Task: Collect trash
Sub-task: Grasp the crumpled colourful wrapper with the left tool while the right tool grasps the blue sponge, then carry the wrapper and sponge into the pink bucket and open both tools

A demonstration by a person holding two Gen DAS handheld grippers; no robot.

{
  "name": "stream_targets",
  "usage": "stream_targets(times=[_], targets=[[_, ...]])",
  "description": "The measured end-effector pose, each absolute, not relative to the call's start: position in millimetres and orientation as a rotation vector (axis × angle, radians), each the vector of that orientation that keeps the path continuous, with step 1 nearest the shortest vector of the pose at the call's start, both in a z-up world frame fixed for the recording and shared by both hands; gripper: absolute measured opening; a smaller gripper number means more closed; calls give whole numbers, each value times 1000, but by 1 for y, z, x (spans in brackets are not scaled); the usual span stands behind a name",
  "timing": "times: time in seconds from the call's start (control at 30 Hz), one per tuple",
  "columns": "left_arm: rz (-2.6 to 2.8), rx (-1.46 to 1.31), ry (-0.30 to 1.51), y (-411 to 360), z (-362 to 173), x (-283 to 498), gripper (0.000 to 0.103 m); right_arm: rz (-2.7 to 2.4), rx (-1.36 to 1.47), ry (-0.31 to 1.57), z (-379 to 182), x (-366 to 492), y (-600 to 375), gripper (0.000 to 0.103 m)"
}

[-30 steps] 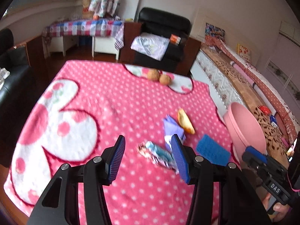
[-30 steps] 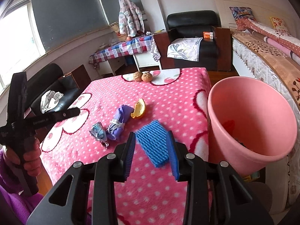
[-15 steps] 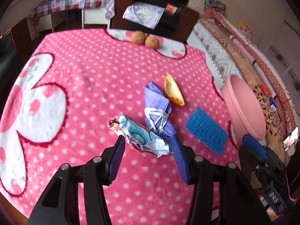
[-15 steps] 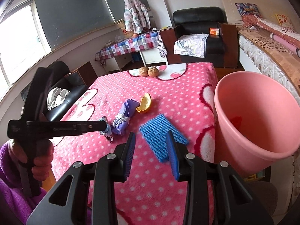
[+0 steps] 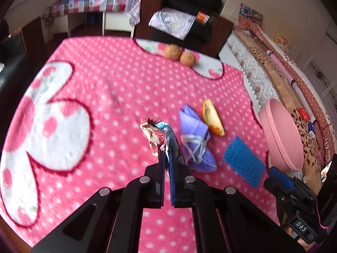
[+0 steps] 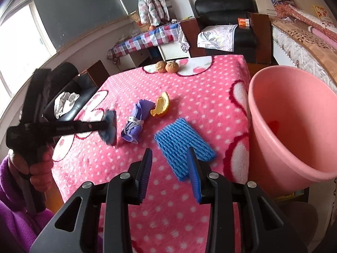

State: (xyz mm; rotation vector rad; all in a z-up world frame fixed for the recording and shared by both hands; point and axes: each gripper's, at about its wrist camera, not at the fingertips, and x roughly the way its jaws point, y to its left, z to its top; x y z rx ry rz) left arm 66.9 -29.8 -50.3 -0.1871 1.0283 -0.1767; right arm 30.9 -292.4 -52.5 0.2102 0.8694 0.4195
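Pink polka-dot blanket (image 5: 118, 88) covering the counter, two walnuts (image 5: 179, 54) touching at its far edge, black armchair (image 6: 226, 21) behind with a folded cloth (image 6: 217, 38) on its seat, checked tablecloth (image 6: 147, 40), puffy jacket (image 6: 152, 6) hanging by the window (image 6: 23, 48).

Open blanket (image 6: 210, 97) is lying between the orange peel (image 6: 161, 105) and the pink bin (image 6: 294, 126); blue foam netting (image 6: 184, 144) is sitting near the bin's rim.

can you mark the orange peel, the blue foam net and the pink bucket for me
curved orange peel (image 6: 161, 105), right wrist view, on its pale hollow inside
blue ribbed foam net sleeve (image 6: 182, 143), right wrist view, on the middle of its top face
pink plastic bucket (image 6: 265, 103), right wrist view, on the inner wall near the left rim
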Motion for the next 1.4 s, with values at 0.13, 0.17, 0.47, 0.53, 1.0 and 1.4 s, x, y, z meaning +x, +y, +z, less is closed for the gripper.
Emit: stream_targets(times=[0.13, 0.17, 0.47, 0.53, 1.0, 1.4], targets=[[-165, -161, 995, -23, -46, 69, 3, 410, 171, 881, -51, 39, -290, 34], [-165, -175, 999, -19, -47, 71, 3, 407, 163, 890, -52, 43, -290, 34], [-178, -210, 1011, -11, -58, 72, 3, 338, 103, 966, -69, 73, -296, 34], [-185, -215, 1010, -10, -59, 72, 3, 344, 102, 988, -73, 75, -295, 34], [-203, -228, 951, -6, -41, 63, 3, 419, 179, 910, -50, 52, -289, 9], [-299, -207, 885, -38, -16, 61, 3, 358, 226, 794, -23, 39, -312, 9]])
